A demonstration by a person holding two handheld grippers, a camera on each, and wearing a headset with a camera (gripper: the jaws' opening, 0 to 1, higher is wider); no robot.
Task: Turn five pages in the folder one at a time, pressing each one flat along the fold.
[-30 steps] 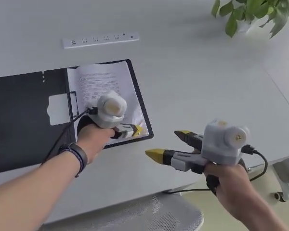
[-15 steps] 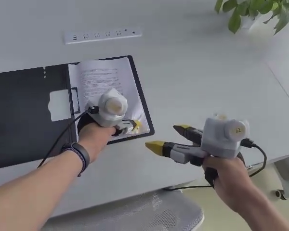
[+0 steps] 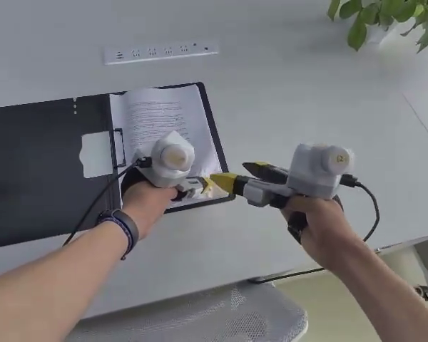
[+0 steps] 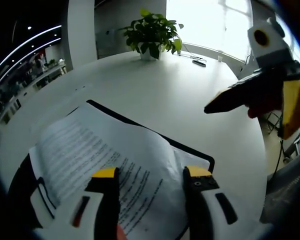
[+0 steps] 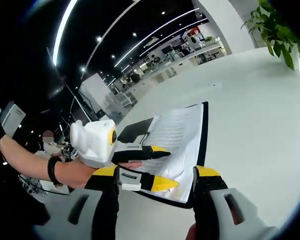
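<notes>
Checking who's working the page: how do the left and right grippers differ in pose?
The left gripper sits over the printed page, near its lower right corner; the right gripper hangs at the right edge of the folder, mostly over bare table. In the head view the left gripper points right, the right gripper points left toward it. Both have open, yellow-tipped jaws.

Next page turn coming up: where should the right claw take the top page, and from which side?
Take the page at its free lower right corner, coming in from the right where the right claw is. The clip binds its left edge, and the corner looks slightly bowed up.
</notes>
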